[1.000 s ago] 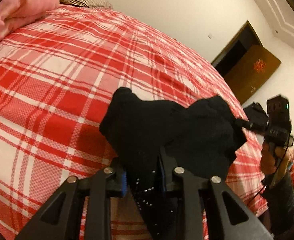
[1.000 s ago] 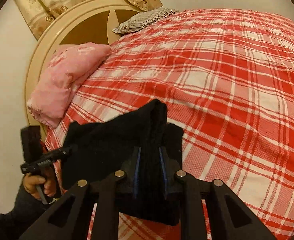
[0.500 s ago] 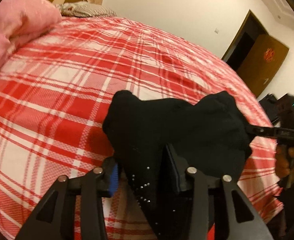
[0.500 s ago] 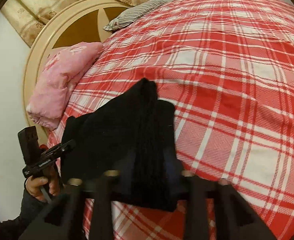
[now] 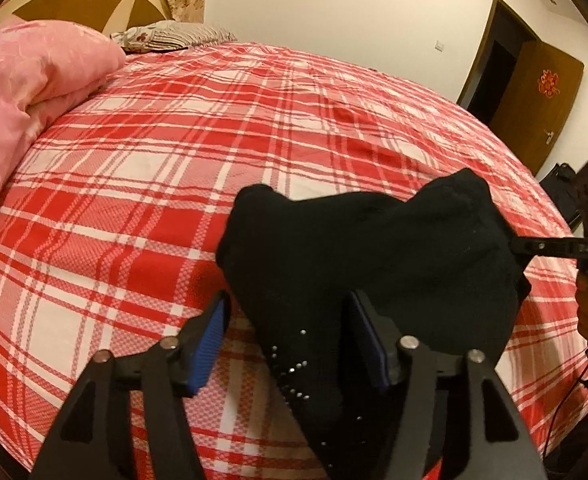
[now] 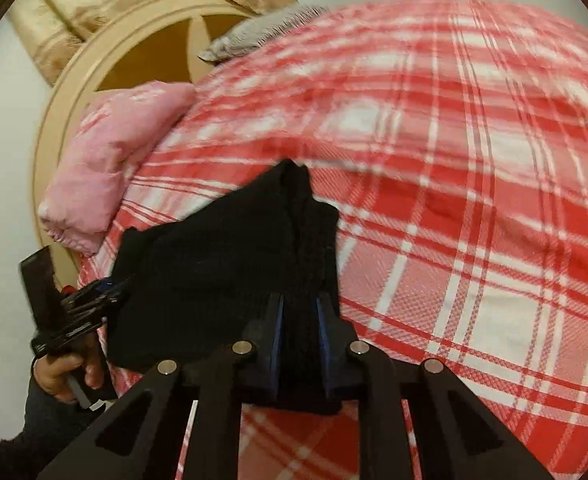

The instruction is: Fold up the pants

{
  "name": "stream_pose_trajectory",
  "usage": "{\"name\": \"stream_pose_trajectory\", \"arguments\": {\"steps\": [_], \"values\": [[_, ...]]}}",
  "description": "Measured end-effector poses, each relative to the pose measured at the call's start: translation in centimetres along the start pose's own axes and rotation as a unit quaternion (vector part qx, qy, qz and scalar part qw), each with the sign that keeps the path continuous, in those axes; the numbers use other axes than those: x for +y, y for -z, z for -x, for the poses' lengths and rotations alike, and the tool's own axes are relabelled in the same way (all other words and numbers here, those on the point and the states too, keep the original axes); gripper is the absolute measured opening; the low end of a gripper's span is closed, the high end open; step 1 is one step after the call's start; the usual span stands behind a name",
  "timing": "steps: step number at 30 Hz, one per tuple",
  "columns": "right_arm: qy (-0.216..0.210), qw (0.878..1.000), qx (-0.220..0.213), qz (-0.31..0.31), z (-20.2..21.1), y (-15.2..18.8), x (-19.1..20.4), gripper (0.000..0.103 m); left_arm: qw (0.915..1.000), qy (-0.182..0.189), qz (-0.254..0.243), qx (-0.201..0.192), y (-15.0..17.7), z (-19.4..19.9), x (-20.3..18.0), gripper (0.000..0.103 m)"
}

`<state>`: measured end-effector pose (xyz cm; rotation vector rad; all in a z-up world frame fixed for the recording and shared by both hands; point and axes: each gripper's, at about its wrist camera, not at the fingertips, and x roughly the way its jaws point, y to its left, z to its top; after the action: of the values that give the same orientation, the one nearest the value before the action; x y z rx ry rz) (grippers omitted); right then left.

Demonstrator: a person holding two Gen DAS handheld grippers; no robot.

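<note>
Red checked bed (image 5: 142,168) carries black pants (image 5: 374,264), bunched small. Left gripper (image 5: 290,332) spread loose, right gripper (image 6: 299,320) pinching cloth; nearly folded.

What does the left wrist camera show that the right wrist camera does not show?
Only the left wrist view shows the brown door and the left gripper with its jaws open around the black pants. Only the right wrist view shows the right gripper shut on the pants, and the curtain. Both show the plaid bedspread, pink pillow and round headboard.
</note>
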<state>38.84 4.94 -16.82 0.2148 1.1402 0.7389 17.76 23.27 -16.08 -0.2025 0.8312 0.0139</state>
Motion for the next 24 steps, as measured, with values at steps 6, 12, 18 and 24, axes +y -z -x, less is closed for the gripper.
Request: {"name": "stream_pose_trajectory", "arguments": {"steps": [6,12,18,24], "values": [[0.000,0.999,-0.009,-0.042,0.1,0.6,-2.4,0.060,0.9998,-0.021,-0.004,-0.001,0.4,0.7,-0.1,0.078],[0.013,0.999,-0.017,-0.038,0.6,1.2,-2.3,0.062,0.9993,-0.037,-0.001,0.002,1.0,0.9,-0.5,0.081],[0.117,0.986,-0.120,-0.010,6.6,3.3,0.6,0.062,0.9981,-0.053,0.008,-0.031,1.8,4.9,-1.5,0.081],[0.143,0.972,-0.181,0.038,11.0,6.9,5.3,0.063,0.9970,-0.050,0.005,-0.060,2.9,8.2,-3.4,0.081]]}}
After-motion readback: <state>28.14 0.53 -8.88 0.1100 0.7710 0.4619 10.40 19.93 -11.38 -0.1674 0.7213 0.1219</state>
